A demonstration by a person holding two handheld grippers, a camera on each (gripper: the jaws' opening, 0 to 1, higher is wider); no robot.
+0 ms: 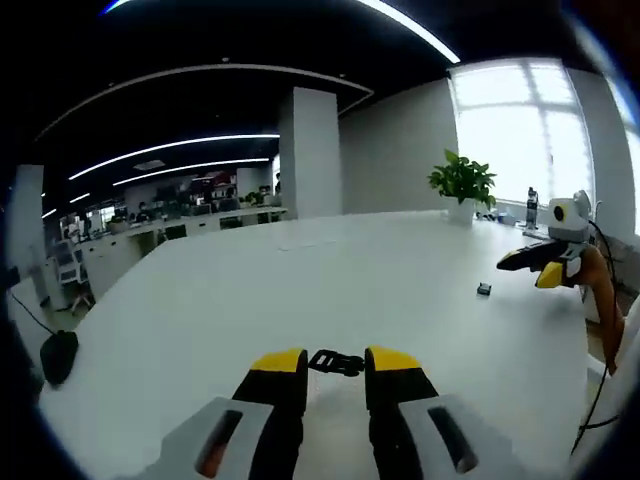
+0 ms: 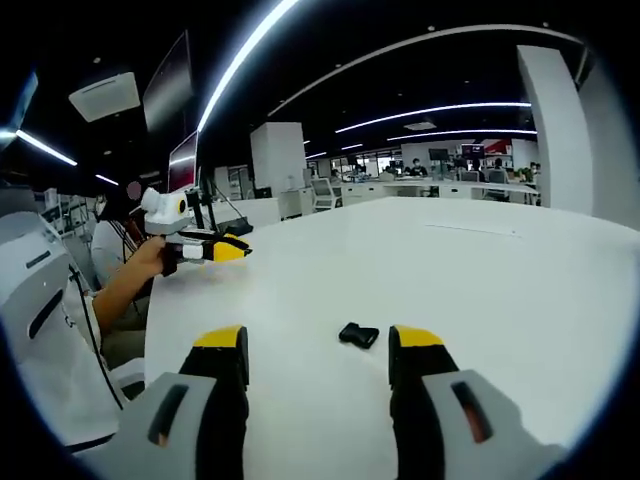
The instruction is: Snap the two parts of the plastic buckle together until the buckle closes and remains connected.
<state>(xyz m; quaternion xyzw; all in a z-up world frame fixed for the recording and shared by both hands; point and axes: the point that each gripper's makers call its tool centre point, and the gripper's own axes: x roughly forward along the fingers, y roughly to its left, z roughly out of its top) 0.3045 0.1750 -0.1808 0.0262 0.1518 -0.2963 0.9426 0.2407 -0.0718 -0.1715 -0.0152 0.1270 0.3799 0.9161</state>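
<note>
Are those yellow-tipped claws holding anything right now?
No. The left gripper is open with a small black plastic buckle part on the white table between its jaws; the right gripper is open near another black buckle piece.

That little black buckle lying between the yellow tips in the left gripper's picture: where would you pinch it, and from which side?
Probably across its narrow body, coming straight forward and down. In the left gripper view the buckle piece lies flat on the white table, long axis running sideways between the open tips of the left gripper. Closing on its ends would likely cover the mating end, so a turned wrist seems wiser.
</note>
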